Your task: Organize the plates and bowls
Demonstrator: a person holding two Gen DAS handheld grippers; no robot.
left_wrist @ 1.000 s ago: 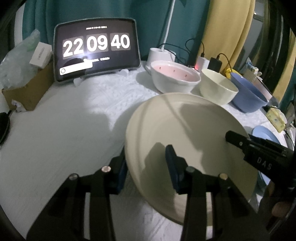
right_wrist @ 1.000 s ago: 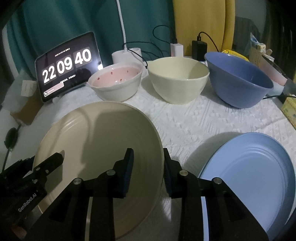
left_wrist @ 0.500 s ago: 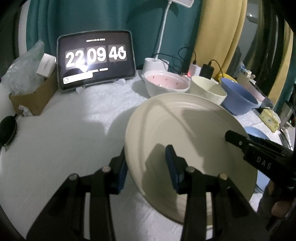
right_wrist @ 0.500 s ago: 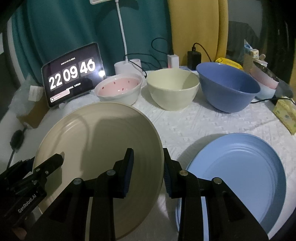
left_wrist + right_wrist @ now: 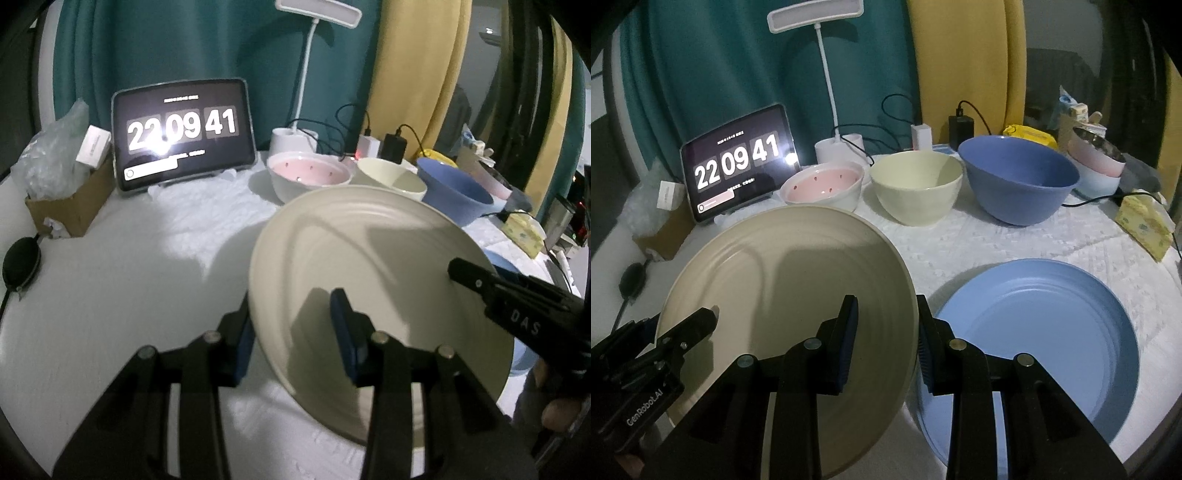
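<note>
The cream plate [image 5: 376, 266] hides much of what lies behind and under it: in the left wrist view it covers most of the light blue plate [image 5: 1045, 325], leaving only a sliver at its right edge, and it cuts off the lower parts of the pink bowl [image 5: 827, 186] and the cream bowl [image 5: 916, 192]. In the right wrist view the near edge of the light blue plate is lost behind the right gripper's fingers. The things past the dark blue bowl [image 5: 1019, 177] at the far right are crowded and too dim to name. The left gripper [image 5: 291, 332] is clamped on the cream plate's left rim, one blue pad over the face and the other behind the edge. The right gripper [image 5: 884, 339] is clamped on the opposite rim in the same way, one pad on the face and one outside. The plate is tilted and raised between the two grippers above the white tablecloth [image 5: 147, 258], left of the light blue plate that lies flat on the cloth. The three bowls stand in a row behind, in front of a tablet clock [image 5: 183, 133] and a white lamp [image 5: 827, 85]
</note>
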